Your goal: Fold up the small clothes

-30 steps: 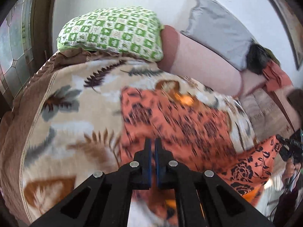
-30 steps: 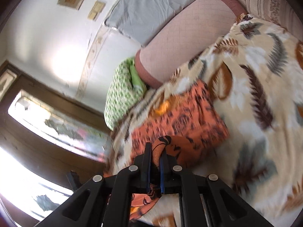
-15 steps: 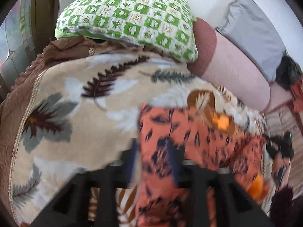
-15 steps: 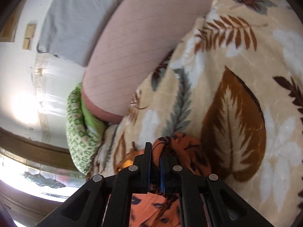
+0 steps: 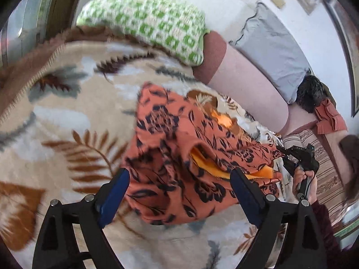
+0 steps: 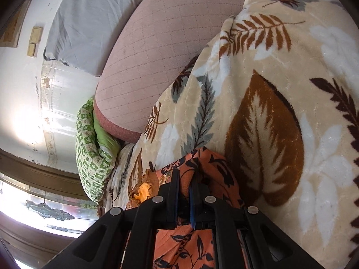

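Note:
An orange garment with black flower print (image 5: pixel 179 152) lies folded over on a beige leaf-patterned blanket (image 5: pixel 67 116); its yellow lining shows at the fold. My left gripper (image 5: pixel 179 186) is wide open just above its near edge, touching nothing. My right gripper (image 6: pixel 184 179) is shut on a bunched edge of the same garment (image 6: pixel 215 168), held low at the blanket (image 6: pixel 280 112). In the left wrist view the right gripper (image 5: pixel 298 157) and the hand holding it show at the garment's right end.
A green-and-white checked pillow (image 5: pixel 152 24) lies at the head of the bed. A long pink bolster (image 5: pixel 246 83) and a grey pillow (image 5: pixel 273 49) lie along the wall. Folded orange cloths (image 5: pixel 327 116) sit far right. A window (image 6: pixel 33 201) is behind.
My left gripper has opened and let go of the garment, which now lies folded over. My right gripper, still shut on the cloth, has carried its edge across and down toward the blanket.

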The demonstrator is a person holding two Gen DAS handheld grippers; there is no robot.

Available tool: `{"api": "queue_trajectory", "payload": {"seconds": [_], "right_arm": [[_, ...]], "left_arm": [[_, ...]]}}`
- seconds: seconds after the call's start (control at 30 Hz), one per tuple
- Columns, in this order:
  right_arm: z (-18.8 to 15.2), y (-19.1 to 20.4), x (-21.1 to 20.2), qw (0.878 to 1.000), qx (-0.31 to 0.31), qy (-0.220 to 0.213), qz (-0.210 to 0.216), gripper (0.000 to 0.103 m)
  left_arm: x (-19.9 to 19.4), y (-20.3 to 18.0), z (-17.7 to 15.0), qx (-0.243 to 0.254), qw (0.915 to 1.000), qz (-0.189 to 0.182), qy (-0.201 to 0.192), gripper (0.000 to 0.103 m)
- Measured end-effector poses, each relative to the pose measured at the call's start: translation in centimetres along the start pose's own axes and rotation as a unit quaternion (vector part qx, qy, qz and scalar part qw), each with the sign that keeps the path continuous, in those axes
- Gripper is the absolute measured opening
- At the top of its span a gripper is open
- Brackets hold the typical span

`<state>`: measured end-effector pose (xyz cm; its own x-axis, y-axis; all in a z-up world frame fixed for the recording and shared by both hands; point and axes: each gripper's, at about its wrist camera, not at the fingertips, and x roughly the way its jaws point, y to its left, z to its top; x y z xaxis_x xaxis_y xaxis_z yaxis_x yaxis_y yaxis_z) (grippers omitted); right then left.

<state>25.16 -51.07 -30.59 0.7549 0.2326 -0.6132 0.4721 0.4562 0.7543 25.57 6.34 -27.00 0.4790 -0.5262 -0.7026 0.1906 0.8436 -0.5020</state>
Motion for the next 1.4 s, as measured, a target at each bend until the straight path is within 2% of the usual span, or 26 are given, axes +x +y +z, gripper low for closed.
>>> {"api": "queue_trajectory", "payload": {"seconds": [0.07, 0.13, 0.17, 0.2, 0.23, 0.3, 0.4, 0.47, 0.57, 0.7, 0.73, 0.83, 0.93, 0.97, 1.0, 1.03, 1.07, 1.1, 1.13, 1.2, 1.23, 1.33, 1.37, 1.4], "right_arm": [[-0.3, 0.3, -0.6, 1.0, -0.007, -0.002, -0.004, 0.007], [-0.5, 0.2, -1.0, 1.0, -0.01, -0.002, -0.008, 0.007], [-0.6, 0.1, -1.2, 1.0, -0.008, -0.002, -0.008, 0.007], [-0.6, 0.1, -1.4, 1.0, -0.007, -0.003, -0.01, 0.007], [-0.7, 0.0, -1.6, 1.0, -0.008, -0.004, -0.012, 0.007], [-0.6, 0.0, -1.9, 1.0, -0.011, -0.003, -0.015, 0.007], [-0.1, 0.5, -2.0, 0.999, -0.023, -0.001, -0.023, 0.007], [0.4, 1.3, -1.8, 0.999, -0.032, -0.001, -0.027, 0.007], [1.4, 2.6, -1.5, 0.999, -0.041, -0.003, -0.02, 0.007], [2.6, 4.4, 0.0, 0.999, -0.052, -0.009, -0.009, 0.007], [3.1, 4.6, 0.8, 0.999, -0.048, -0.011, -0.008, 0.007], [3.9, 4.1, 3.8, 0.999, -0.022, -0.008, -0.04, 0.011], [4.6, 1.9, 7.0, 0.998, 0.01, 0.0, -0.065, 0.012], [4.7, 1.1, 7.4, 0.998, 0.02, -0.006, -0.067, 0.014], [4.7, 0.3, 7.5, 0.998, 0.032, -0.014, -0.06, 0.016], [4.8, -0.4, 7.3, 0.998, 0.041, -0.023, -0.048, 0.028], [4.8, -0.8, 6.6, 0.998, 0.044, -0.038, -0.038, 0.053], [4.7, -1.2, 5.5, 0.997, 0.043, -0.058, -0.027, 0.067], [4.6, -1.5, 4.1, 0.996, 0.042, -0.083, -0.013, 0.076], [4.2, -1.5, 1.2, 0.991, 0.027, -0.129, 0.01, 0.076], [3.9, -0.6, 0.0, 0.991, -0.005, -0.132, 0.011, 0.076], [1.8, 3.4, -1.0, 0.988, -0.122, -0.09, -0.019, 0.073], [0.5, 5.1, -0.6, 0.984, -0.165, -0.06, -0.028, 0.064], [-1.1, 6.6, 0.0, 0.979, -0.198, -0.031, -0.032, 0.057]], "left_arm": [[1.1, -0.3, 0.5, -0.006, 1.0, -0.001, -0.002, 0.091], [2.6, -0.8, 1.5, 0.012, 0.9995, 0.028, -0.009, 0.087], [3.3, -0.8, 2.0, 0.02, 0.9992, 0.033, -0.009, 0.058], [4.2, -0.8, 2.6, 0.028, 0.9989, 0.038, 0.007, 0.019], [5.2, -0.7, 3.0, 0.03, 0.9981, 0.045, 0.03, 0.01], [6.0, -0.5, 3.6, 0.031, 0.9977, 0.042, 0.042, 0.008], [6.0, -1.3, 4.9, 0.058, 0.9964, 0.033, 0.052, 0.007], [5.6, -1.3, 6.8, 0.047, 0.9972, 0.013, 0.057, 0.007], [5.2, -1.6, 10.0, 0.053, 0.9974, 0.013, 0.047, 0.007], [6.3, -2.0, 15.9, 0.077, 0.9957, 0.048, 0.016, 0.007], [7.4, -1.7, 17.1, 0.076, 0.9951, 0.058, 0.024, 0.007], [11.7, -0.3, 19.4, 0.072, 0.9909, 0.11, 0.028, 0.008], [15.2, 0.9, 19.3, 0.08, 0.9857, 0.149, 0.006, 0.013], [15.4, 1.2, 18.9, 0.081, 0.9831, 0.163, -0.019, 0.013], [15.2, 1.5, 18.7, 0.079, 0.9826, 0.164, -0.038, 0.019], [14.8, 2.1, 18.7, 0.068, 0.9841, 0.154, -0.057, 0.024], [14.1, 2.9, 18.7, 0.051, 0.9859, 0.141, -0.075, 0.035], [13.0, 3.6, 18.6, 0.029, 0.986, 0.132, -0.098, 0.039], [12.1, 4.0, 18.7, 0.014, 0.9851, 0.127, -0.115, 0.039], [10.0, 3.8, 18.4, 0.005, 0.9825, 0.127, -0.135, 0.041], [9.0, 3.2, 18.0, 0.018, 0.983, 0.122, -0.136, 0.041], [6.4, 0.6, 15.3, 0.06, 0.9852, 0.099, -0.126, 0.049], [5.6, -0.3, 13.7, 0.078, 0.9854, 0.095, -0.118, 0.056], [5.1, -0.9, 12.4, 0.092, 0.9849, 0.096, -0.111, 0.057]]}}
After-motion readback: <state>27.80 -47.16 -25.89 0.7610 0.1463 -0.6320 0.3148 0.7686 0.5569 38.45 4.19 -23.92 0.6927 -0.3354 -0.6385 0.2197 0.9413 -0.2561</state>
